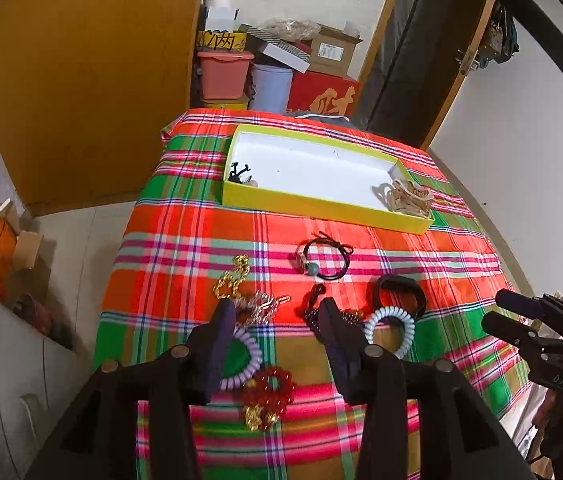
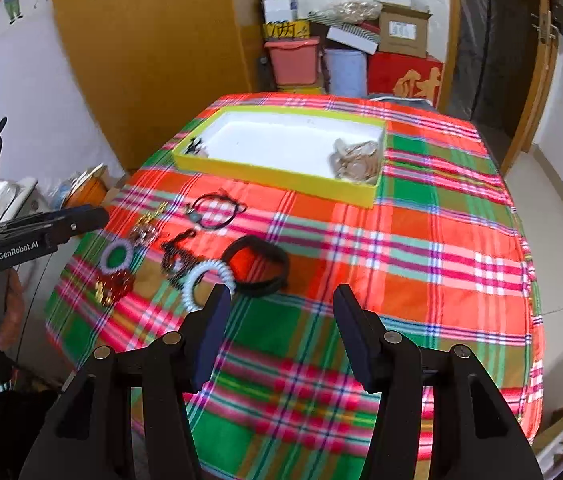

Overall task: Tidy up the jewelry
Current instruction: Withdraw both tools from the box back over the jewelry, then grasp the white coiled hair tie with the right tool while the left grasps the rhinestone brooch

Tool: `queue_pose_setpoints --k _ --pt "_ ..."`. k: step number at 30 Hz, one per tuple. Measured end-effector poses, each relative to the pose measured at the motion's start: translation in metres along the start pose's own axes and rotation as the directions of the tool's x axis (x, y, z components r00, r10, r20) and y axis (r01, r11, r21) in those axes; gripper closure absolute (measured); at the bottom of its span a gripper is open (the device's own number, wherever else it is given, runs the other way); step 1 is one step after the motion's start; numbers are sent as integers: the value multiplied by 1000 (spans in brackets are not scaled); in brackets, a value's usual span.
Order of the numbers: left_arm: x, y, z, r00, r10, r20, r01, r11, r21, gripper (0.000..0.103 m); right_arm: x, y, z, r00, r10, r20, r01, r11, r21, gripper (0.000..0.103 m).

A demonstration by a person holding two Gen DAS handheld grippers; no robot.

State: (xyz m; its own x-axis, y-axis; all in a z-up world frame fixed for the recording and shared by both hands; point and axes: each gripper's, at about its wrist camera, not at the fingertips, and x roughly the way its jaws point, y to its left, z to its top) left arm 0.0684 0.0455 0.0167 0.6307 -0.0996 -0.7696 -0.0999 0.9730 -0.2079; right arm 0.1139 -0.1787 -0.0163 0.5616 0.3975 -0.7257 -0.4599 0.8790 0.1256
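Observation:
A yellow tray (image 1: 321,205) (image 2: 273,174) with a white floor lies at the far side of the plaid cloth, a black clip (image 1: 237,172) in its left corner and a beige hair claw (image 1: 407,196) (image 2: 355,162) in its right. Loose pieces lie nearer: a black cord bracelet (image 1: 327,260) (image 2: 217,208), a gold chain (image 1: 233,280), a black band (image 1: 399,294) (image 2: 257,266), a pale blue coil tie (image 1: 391,330) (image 2: 205,280), a lilac coil tie (image 1: 241,360), dark beads (image 2: 175,260) and red beads (image 1: 269,394). My left gripper (image 1: 277,316) hovers open over them, empty. My right gripper (image 2: 281,300) stands open over bare cloth, empty.
Boxes, a pink bin and a blue bucket (image 1: 271,84) are stacked behind the table by a wooden wardrobe (image 1: 89,80). A doorway (image 2: 497,48) opens at the back right. White drawers (image 1: 9,360) stand left of the table. The cloth's right half (image 2: 421,260) carries nothing.

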Motion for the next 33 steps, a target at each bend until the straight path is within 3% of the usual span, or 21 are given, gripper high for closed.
queue_pose_setpoints --k 6,16,33 --pt "-4 9 -8 1000 18 2 -18 1000 -15 60 4 7 -3 1000 18 -22 -18 1000 -2 49" --pt "1 11 -10 1000 1 -8 -1 1000 -15 60 19 16 -2 997 50 -67 -51 999 -10 64" --pt "28 23 -5 998 14 -56 -16 1000 -25 60 62 25 5 985 99 -139 -97 995 21 69"
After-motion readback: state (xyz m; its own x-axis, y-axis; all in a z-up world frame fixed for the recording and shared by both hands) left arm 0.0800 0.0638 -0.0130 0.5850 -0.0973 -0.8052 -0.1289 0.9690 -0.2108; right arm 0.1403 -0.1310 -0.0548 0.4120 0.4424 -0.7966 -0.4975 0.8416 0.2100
